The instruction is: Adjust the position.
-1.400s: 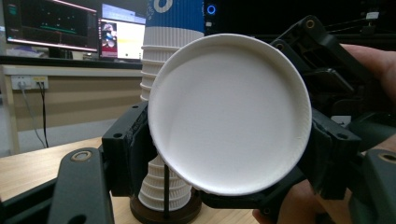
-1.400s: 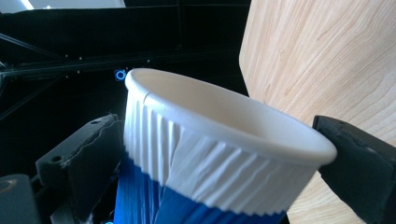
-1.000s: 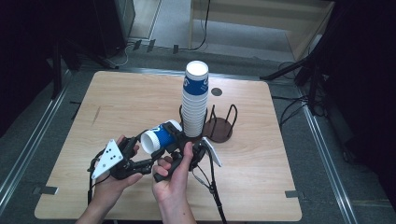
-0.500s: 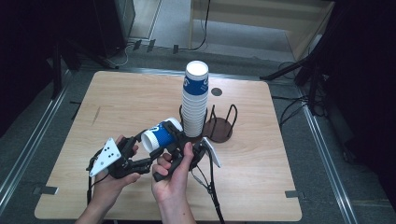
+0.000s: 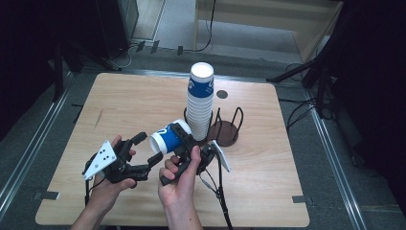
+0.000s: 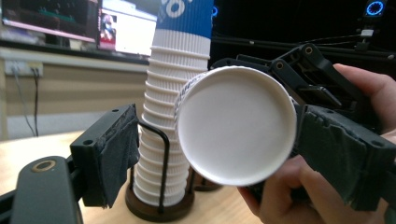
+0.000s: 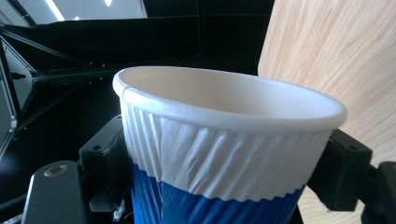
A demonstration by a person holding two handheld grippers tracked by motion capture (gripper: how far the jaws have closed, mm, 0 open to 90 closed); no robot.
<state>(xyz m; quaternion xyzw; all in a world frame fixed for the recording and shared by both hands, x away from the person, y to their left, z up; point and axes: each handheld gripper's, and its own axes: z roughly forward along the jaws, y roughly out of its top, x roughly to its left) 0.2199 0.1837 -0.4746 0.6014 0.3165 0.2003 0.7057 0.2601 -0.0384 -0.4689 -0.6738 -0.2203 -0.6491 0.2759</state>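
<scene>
The blue paper cup (image 5: 168, 137) lies on its side above the desk (image 5: 268, 191), long axis roughly level, white mouth toward the left gripper (image 5: 146, 153) and base toward the cup stack (image 5: 200, 103) in its wire holder (image 5: 229, 132). The right gripper (image 5: 184, 143) is nearer: its fingers are clamped on the cup's ribbed wall. The left fingers have just been opening, now about half apart with the cup's rim apparently between but untouched

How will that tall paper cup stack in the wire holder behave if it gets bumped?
The paper cup stack rises well above its wire holder, so it would probably sway or tip at the top. The cups look thin and ribbed, so likely light and easily crushed. Nested loosely, the upper ones may slide off.
</scene>
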